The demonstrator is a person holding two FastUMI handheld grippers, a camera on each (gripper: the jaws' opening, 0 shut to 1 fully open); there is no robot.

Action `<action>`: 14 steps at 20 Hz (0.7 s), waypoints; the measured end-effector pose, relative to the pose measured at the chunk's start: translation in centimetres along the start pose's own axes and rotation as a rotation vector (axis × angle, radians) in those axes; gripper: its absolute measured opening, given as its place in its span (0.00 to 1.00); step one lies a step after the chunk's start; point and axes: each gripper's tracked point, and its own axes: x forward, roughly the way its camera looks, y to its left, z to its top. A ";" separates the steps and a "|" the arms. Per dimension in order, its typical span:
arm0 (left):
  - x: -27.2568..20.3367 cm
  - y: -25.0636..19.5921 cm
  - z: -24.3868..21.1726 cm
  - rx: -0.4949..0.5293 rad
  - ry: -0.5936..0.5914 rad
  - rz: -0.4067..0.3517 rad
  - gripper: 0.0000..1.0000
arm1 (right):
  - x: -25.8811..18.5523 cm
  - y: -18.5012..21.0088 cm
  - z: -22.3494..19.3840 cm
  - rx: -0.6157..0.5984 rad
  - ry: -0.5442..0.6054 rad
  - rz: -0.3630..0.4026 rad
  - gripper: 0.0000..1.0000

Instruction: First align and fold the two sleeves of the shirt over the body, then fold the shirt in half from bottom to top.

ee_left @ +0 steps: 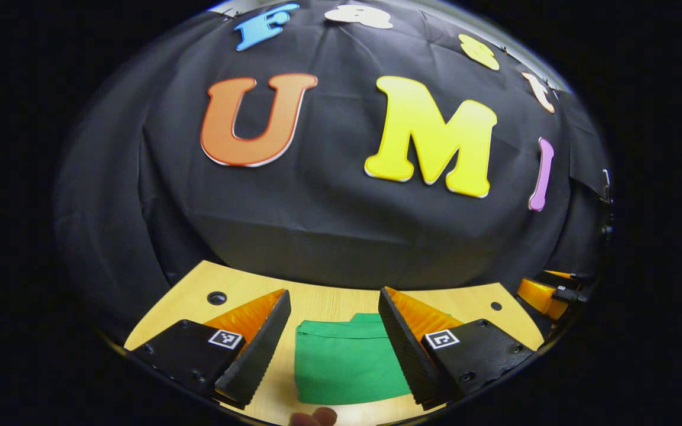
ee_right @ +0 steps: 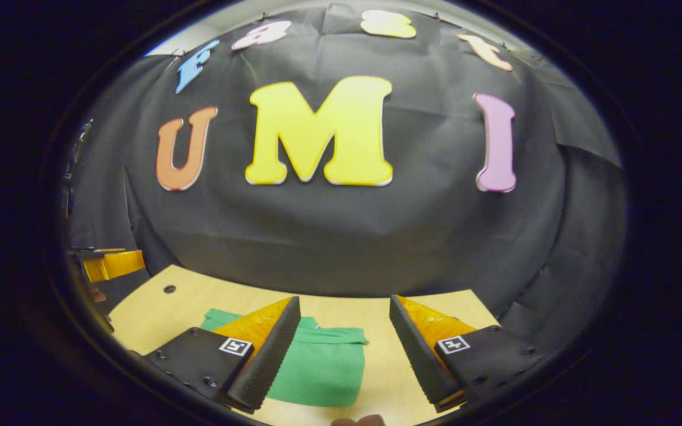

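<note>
The green shirt (ee_left: 347, 361) lies on the wooden table (ee_left: 329, 299) as a compact folded rectangle, with a seam edge along its far side. In the left gripper view it sits between and below the fingers of my left gripper (ee_left: 334, 293), which is open and holds nothing. In the right gripper view the shirt (ee_right: 323, 367) lies low and left of centre, partly behind the left finger (ee_right: 264, 355). My right gripper (ee_right: 344, 299) is open as well, with nothing between its fingers. Both grippers hover near the table's front, apart from the cloth.
The table (ee_right: 376, 313) ends at the black cloth wall behind. Small round holes (ee_left: 216, 297) (ee_right: 169, 289) mark its far corners. The right gripper (ee_left: 548, 296) shows at the left gripper view's right edge, and the left gripper (ee_right: 110, 264) at the right gripper view's left edge. A person's fingertip (ee_left: 314, 417) shows at the bottom.
</note>
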 end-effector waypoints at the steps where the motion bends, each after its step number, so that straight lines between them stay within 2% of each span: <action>1: -1.9 -0.6 0.9 -0.020 -0.024 -0.004 0.96 | -2.2 0.1 0.8 0.001 -0.025 -0.004 0.93; 2: -3.8 -1.6 1.2 -0.036 -0.031 -0.023 0.96 | -4.3 0.2 1.6 0.006 -0.047 -0.010 0.97; 3: -5.8 -2.2 1.4 -0.033 -0.043 -0.033 0.97 | -6.6 0.1 1.9 0.013 -0.075 -0.025 0.93; 7: -12.1 -4.1 3.4 0.031 -0.124 -0.035 0.97 | -14.1 1.0 3.1 0.027 -0.148 -0.046 0.93; 14: -19.4 -7.4 4.9 0.058 -0.207 -0.060 0.97 | -21.4 2.0 6.9 -0.049 -0.296 -0.065 0.93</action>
